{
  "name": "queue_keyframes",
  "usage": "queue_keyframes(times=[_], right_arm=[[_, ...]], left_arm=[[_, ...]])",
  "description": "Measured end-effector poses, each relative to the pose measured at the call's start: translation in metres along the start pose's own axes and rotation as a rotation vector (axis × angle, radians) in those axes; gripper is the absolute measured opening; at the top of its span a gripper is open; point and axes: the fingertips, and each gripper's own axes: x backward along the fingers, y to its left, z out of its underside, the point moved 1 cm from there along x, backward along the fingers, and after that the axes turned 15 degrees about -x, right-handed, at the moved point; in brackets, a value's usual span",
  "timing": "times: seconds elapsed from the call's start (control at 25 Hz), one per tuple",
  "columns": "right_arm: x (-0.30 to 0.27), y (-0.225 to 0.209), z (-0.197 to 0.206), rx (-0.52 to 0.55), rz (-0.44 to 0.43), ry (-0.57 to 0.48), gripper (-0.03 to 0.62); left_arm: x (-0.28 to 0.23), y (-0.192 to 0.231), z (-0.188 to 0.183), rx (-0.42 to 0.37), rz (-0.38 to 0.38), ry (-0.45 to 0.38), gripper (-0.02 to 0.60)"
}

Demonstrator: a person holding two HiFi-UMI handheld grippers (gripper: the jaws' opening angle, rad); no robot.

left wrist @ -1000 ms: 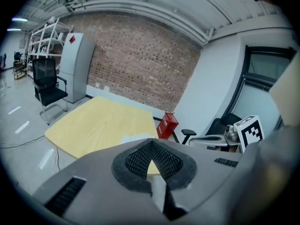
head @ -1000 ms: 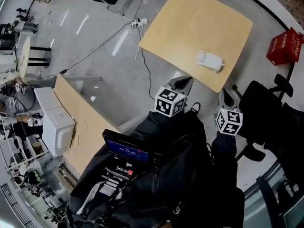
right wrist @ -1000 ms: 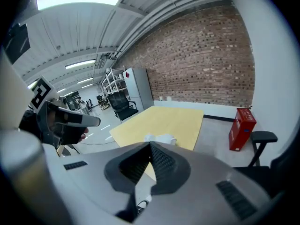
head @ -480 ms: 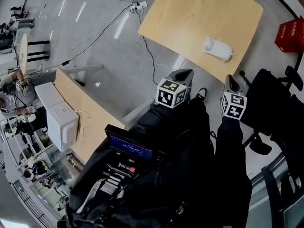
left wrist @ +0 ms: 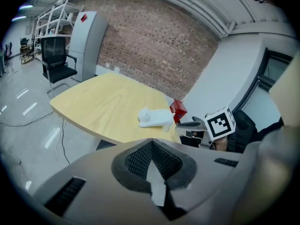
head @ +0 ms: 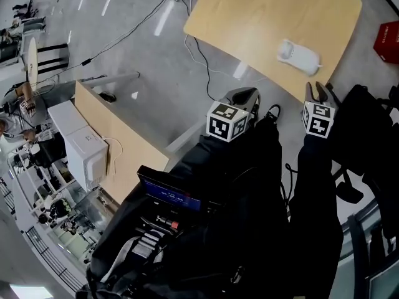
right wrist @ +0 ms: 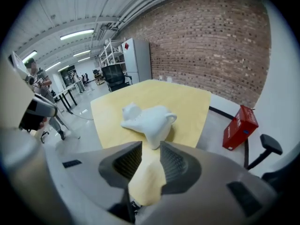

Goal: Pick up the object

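A white figurine-like object (head: pixel 298 56) lies near the front edge of the pale wooden table (head: pixel 262 17). My right gripper (head: pixel 318 91) hovers just short of that edge, close to the object. In the right gripper view the object (right wrist: pixel 150 118) lies just beyond my right gripper (right wrist: pixel 151 146). Its jaws have just been opening and stand apart, with only table top showing between them. My left gripper (head: pixel 248 96) hangs over the floor, left of the object and off the table. In its own view the left gripper (left wrist: pixel 151 142) is shut and empty, the object (left wrist: pixel 154 117) farther ahead.
A red crate (head: pixel 389 41) sits on the floor right of the table. Black office chairs (head: pixel 368 123) crowd the right side. Cables (head: pixel 199 55) trail over the grey floor. A second wooden desk (head: pixel 118 148) with a white box (head: pixel 81 154) stands at the left.
Both grippers have sunk and moved forward toward the table's front edge. The right gripper's jaws, shut before, now stand apart. The object has not moved on the table.
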Motion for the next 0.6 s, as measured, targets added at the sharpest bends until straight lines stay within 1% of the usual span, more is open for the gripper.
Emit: queue_keyframes(times=[0.08, 0.16, 0.24, 0.48, 0.6], right_arm=[[-0.016, 0.000, 0.004, 0.017, 0.005, 0.024, 0.133], [-0.030, 0.000, 0.008, 0.029, 0.016, 0.044, 0.181], [-0.043, -0.001, 0.011, 0.040, 0.032, 0.057, 0.208], [-0.060, -0.004, 0.006, 0.052, 0.106, 0.039, 0.221], [-0.062, -0.004, 0.005, 0.057, 0.118, 0.024, 0.219]], left_arm=[[-0.001, 0.006, 0.006, 0.007, -0.005, 0.006, -0.002], [-0.001, 0.010, 0.010, 0.012, -0.009, 0.011, -0.002], [-0.001, 0.013, 0.015, 0.014, -0.012, 0.018, -0.002], [0.009, 0.026, 0.025, 0.029, -0.033, 0.032, -0.002], [0.011, 0.031, 0.031, 0.034, -0.039, 0.040, -0.002]])
